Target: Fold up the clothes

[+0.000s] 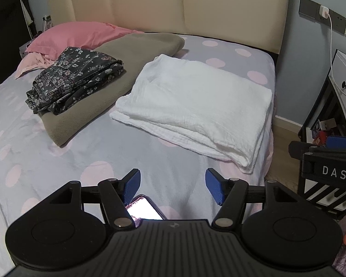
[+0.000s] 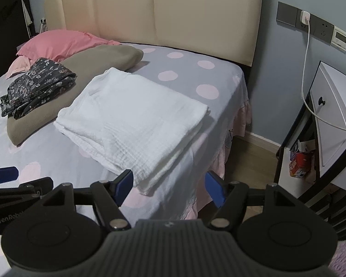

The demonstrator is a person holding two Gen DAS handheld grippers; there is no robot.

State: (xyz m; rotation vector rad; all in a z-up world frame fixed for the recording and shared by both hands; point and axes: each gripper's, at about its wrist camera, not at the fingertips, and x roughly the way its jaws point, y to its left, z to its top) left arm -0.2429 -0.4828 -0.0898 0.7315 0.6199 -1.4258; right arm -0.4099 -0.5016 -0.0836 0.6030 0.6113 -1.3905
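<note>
A folded white cloth (image 1: 196, 106) lies flat on the bed near its right edge; it also shows in the right wrist view (image 2: 136, 120). A folded dark floral garment (image 1: 73, 80) rests on a folded olive blanket (image 1: 117, 78), further left; both show in the right wrist view, garment (image 2: 39, 85) and blanket (image 2: 85, 73). My left gripper (image 1: 173, 188) is open and empty, above the sheet short of the white cloth. My right gripper (image 2: 169, 188) is open and empty, just in front of the white cloth's near corner.
The bed has a grey sheet (image 1: 99, 147) with pink dots, a pink pillow (image 1: 80, 34) and a beige headboard (image 1: 173, 4). A lit phone (image 1: 145, 209) lies under my left gripper. A white nightstand (image 2: 334, 120) and a charger cable (image 2: 306, 69) stand to the right.
</note>
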